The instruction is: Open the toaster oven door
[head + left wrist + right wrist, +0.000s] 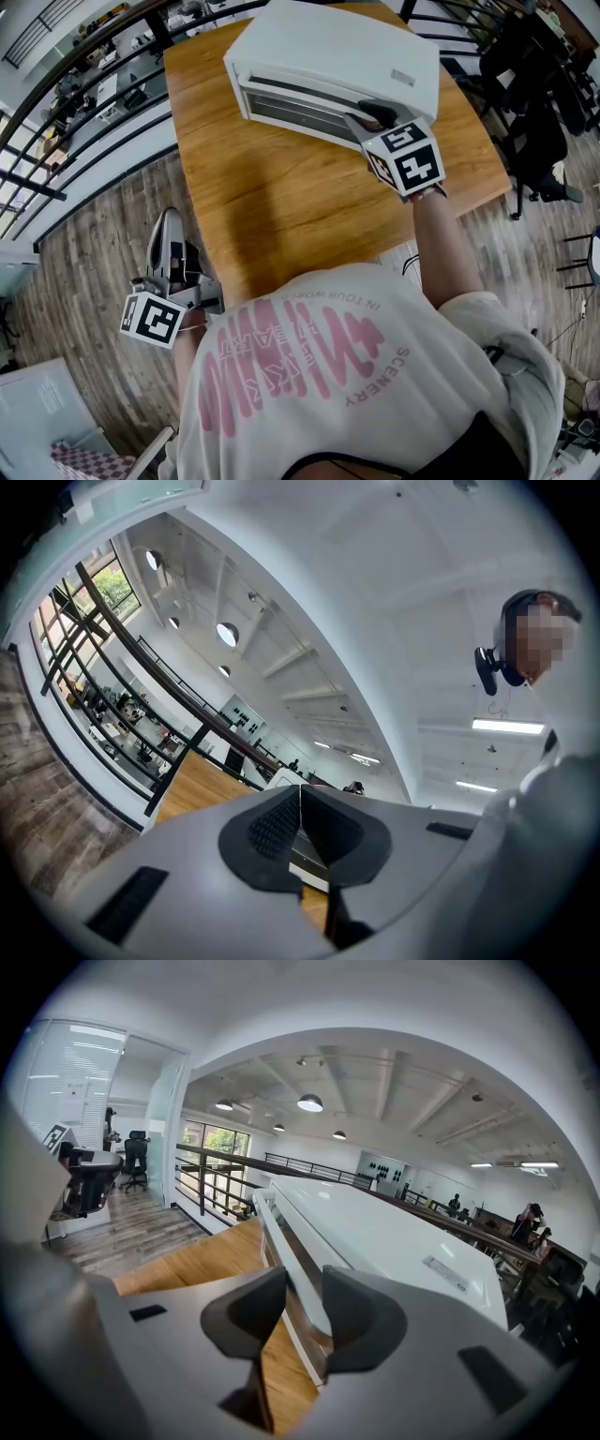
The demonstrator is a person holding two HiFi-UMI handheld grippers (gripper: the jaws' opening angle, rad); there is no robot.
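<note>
Low left in the head view, off the table (281, 202)'s near edge over open floor (94, 253), the left gripper (169, 230) shows its fingers pressed together, empty, only in its own view; farther, top centre, the right gripper (371, 112)'s narrow fingers pinch the toaster oven (337, 47)'s door handle (269, 1215).

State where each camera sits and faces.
Head view: on the person's head, looking steeply down on the rectangular wooden table and white box-shaped toaster oven; white pink-printed T-shirt, left gripper and right gripper show.
Left gripper view: on the left gripper beside the table, facing about level toward the black railing; shut jaws and the T-shirt show.
Right gripper view: on the right gripper, facing along the oven's front; jaws closed on its white bar handle.
Shared: head and right gripper views both show oven and table.
</note>
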